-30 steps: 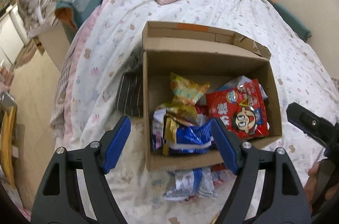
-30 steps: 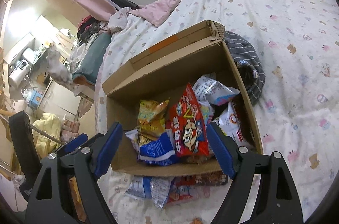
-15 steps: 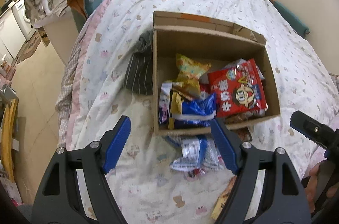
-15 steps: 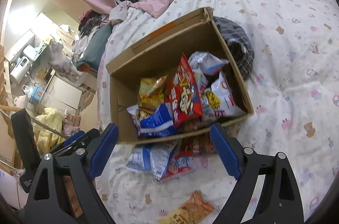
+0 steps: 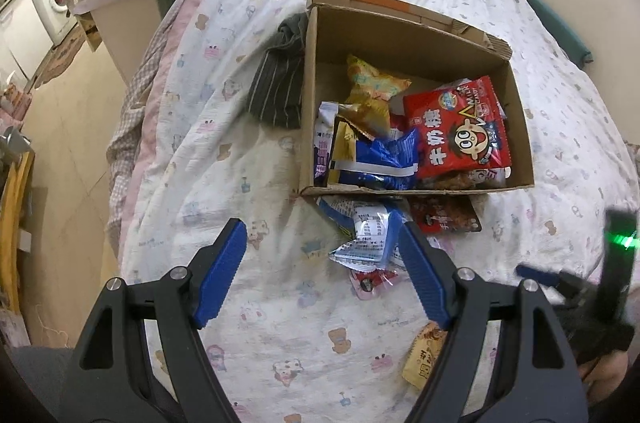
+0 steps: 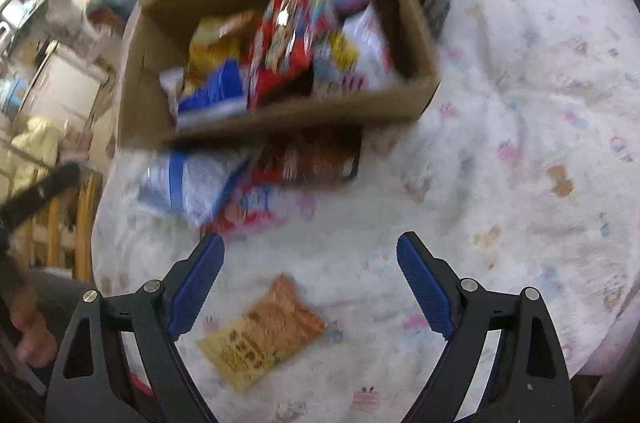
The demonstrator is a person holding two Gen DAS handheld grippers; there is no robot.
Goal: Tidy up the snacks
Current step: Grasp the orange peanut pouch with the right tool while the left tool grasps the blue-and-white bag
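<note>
Below, low in the right wrist frame, a flat orange-and-yellow foil snack packet (image 6: 262, 337) lies alone on the white printed bedspread (image 6: 520, 127), between the blue pads of my right gripper (image 6: 310, 289), whose jaws have just been opening and now stand wide, gripping nothing. I judge the packet light, thin, crinkly and slippery, its contents likely brittle, so I would pinch it across a short sealed edge, gently. My left gripper (image 5: 322, 273) also hangs spread and empty, above a silver-and-blue wrapper (image 5: 366, 235) at frame centre, just outside the brown cardboard box (image 5: 520, 127) of snacks filling the upper right of the frame.
</note>
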